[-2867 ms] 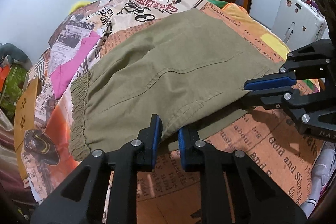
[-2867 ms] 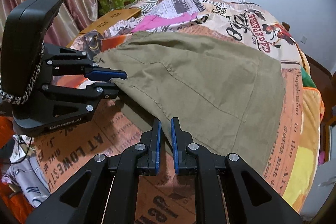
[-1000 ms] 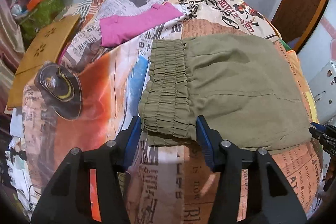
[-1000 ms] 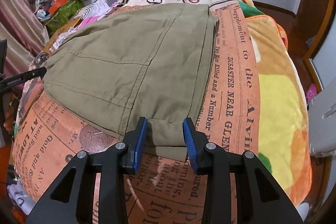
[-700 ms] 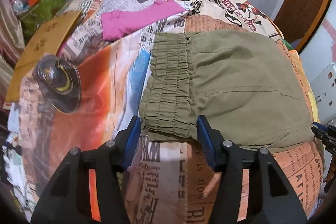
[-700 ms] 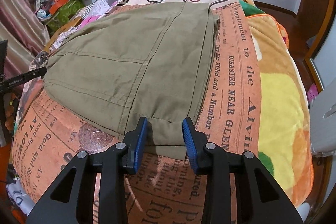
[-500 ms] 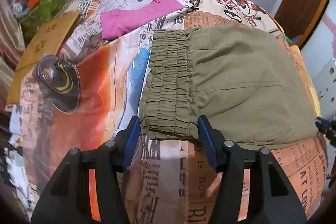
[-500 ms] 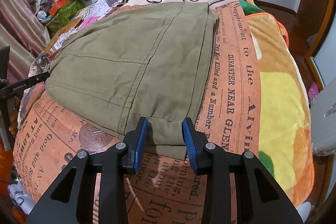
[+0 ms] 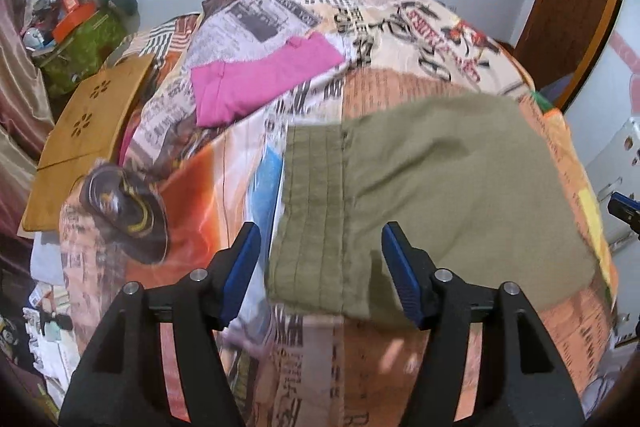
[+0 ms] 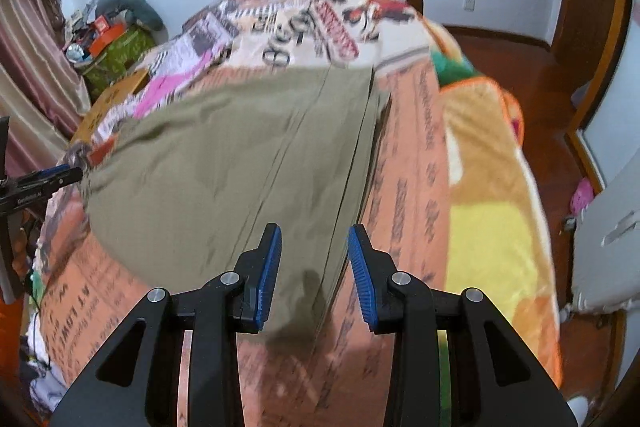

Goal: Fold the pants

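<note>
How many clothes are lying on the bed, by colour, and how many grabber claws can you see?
Olive-green folded pants: 1
Bright pink folded garment: 1
Black two-finger grippers with blue pads, left gripper and right gripper: 2
Total: 4, all on or over the newspaper-print bedspread.

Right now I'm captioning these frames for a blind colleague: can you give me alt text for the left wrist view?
An open left tool straddles the elastic waistband end of olive pants lying flat on a newspaper-print blanket, not gripping them. A pink garment lies farther back on the blanket. The image is motion-blurred.
</note>
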Tool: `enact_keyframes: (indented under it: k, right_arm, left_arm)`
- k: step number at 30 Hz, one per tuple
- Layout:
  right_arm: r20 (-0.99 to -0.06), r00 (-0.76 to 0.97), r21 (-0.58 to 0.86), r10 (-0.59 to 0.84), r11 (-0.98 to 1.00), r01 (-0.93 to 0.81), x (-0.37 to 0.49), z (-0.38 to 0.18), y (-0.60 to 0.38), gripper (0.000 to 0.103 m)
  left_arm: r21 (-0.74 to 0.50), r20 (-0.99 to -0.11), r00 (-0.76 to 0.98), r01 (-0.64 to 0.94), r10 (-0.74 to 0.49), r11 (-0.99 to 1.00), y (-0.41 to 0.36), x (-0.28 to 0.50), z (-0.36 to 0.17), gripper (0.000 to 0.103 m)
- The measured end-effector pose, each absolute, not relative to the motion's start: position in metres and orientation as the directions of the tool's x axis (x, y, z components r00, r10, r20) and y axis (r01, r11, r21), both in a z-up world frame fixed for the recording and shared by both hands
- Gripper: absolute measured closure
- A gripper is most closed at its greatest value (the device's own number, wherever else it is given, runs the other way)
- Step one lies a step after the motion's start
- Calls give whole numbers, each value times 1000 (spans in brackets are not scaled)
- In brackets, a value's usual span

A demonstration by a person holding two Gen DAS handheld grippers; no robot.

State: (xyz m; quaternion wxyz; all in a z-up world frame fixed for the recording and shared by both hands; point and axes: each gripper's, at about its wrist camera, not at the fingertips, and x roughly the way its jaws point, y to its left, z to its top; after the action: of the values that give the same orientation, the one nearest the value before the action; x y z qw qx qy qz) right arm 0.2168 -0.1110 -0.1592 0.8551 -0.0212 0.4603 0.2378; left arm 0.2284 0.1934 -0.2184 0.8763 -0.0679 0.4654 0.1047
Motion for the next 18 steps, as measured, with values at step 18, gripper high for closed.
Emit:
enact_keyframes:
  k: [18]
  right_arm:
    - [-775,530,106,346,897,-430,332,-168,-93,71]
  left_arm:
    - [-61,-853,514,-258,84,964,232,325,-231,34]
